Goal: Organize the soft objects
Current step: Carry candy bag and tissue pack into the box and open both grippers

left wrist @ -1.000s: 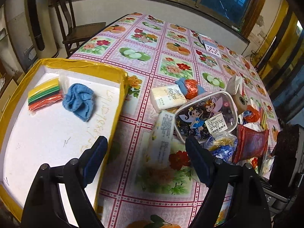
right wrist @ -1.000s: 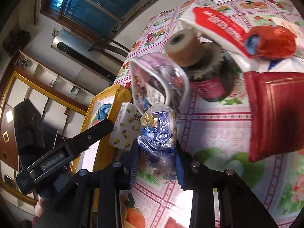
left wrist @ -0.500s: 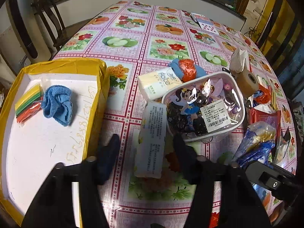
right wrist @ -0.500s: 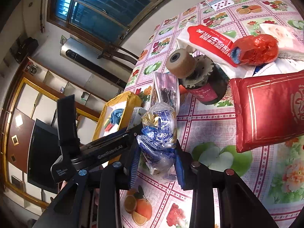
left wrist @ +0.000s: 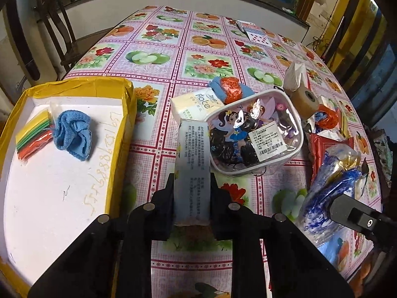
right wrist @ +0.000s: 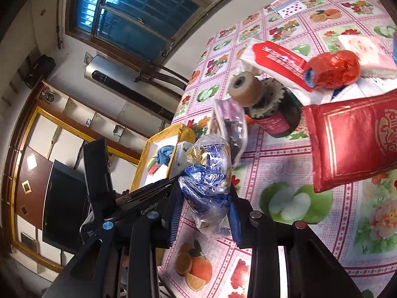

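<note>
My left gripper (left wrist: pixel 191 186) is shut on a long white tissue pack (left wrist: pixel 192 166) with printed text, lying on the flowered tablecloth. To its left stands a yellow-rimmed box lid (left wrist: pixel 129 114) with a white floor, holding a blue cloth (left wrist: pixel 73 134) and a packet of coloured sheets (left wrist: pixel 33 134). My right gripper (right wrist: pixel 204 206) is shut on a crinkly blue and gold plastic bag (right wrist: pixel 208 173), held above the table; that bag (left wrist: pixel 330 181) also shows at the right of the left wrist view.
A clear fairy-print pouch (left wrist: pixel 255 136), a "face" tissue pack (left wrist: pixel 198 101), a red-wrapped blue roll (left wrist: pixel 230 89), a tape roll (left wrist: pixel 305 99) and a red packet (right wrist: pixel 352 141) crowd the table's right half. Playing cards (left wrist: pixel 253 31) lie far back. A chair (left wrist: pixel 57 37) stands at left.
My left gripper moved forward over the long tissue pack and shut on it. My right gripper kept hold of the blue bag and rose a little.
</note>
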